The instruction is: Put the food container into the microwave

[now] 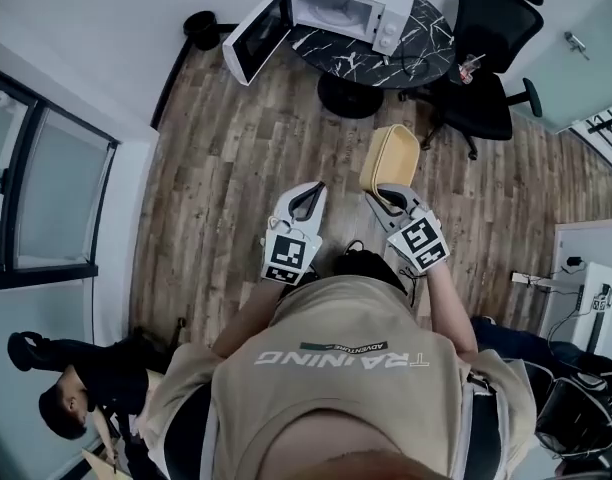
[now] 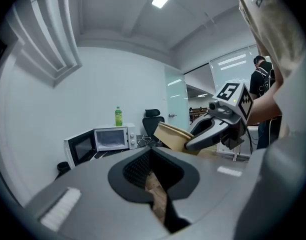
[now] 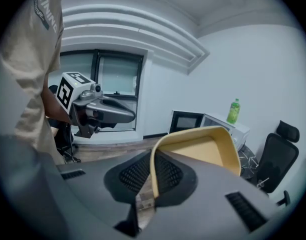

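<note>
You are carrying the food container (image 1: 390, 158) toward the microwave (image 1: 338, 8), and it is far from the microwave now. Your right tongs (image 1: 388, 197) pinch its rim tight. Your left tongs (image 1: 314, 188) are closed on nothing. The microwave sits on the bench (image 1: 431, 43) with its door (image 1: 256, 36) open. Next, I think you must walk closer and slide the container inside.
</note>
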Demonstrator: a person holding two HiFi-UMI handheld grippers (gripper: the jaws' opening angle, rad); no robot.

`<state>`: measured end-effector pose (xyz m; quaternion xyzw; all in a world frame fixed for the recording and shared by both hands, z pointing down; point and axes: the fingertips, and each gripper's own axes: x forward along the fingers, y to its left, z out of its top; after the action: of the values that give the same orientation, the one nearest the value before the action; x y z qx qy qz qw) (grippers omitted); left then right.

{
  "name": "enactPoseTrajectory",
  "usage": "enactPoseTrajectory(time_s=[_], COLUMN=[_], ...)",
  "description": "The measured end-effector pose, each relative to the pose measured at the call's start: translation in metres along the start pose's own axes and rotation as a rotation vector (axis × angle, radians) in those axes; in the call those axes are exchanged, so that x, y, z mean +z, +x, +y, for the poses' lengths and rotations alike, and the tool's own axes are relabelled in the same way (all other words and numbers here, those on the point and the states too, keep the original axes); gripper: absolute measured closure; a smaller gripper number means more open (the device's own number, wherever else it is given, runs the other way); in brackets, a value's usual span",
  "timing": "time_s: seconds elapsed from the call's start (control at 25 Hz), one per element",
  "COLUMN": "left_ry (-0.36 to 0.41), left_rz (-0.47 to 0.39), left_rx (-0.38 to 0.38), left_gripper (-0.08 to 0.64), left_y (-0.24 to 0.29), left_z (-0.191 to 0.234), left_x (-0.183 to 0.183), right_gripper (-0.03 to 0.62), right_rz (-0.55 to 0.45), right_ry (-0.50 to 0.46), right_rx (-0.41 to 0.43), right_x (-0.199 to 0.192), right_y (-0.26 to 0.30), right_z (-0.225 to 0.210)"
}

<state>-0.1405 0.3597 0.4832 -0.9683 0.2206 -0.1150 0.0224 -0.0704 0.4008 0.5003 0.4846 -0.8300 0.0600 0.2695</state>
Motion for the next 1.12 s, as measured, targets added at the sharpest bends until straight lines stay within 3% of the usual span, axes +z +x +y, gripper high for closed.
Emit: enactPoseTrajectory(time_s=[0.28,0.64,0.88,1.12], left_ry=[-0.088,-0.049,-0.056,-0.066], left_rz=[0.043,0.078,0.083,0.153], left_rx=[0.057,0.103,0.146,0.158], left_gripper=[0.551,0.551,0.551,0.551], left_y=[0.035,0.129,0.195,0.220], left_z=[0.031,0.092,0.120,0.138], left_x=[-0.027,0.006,0.033,0.019], right_gripper=[0.568,0.569,0.569,0.568], right_rz=[0.055,-0.001,-0.024,-0.015], right_ry=[-0.013,-0.082,-0.028,0.043], right_rx=[0.062,0.105,0.157,0.186], right_x=[-0.025,-0.019,-0.025,-0.024], right_y=[0.043,0.096,0.122,0.160], right_z=[-0.032,-0.146,-0.209,-0.241])
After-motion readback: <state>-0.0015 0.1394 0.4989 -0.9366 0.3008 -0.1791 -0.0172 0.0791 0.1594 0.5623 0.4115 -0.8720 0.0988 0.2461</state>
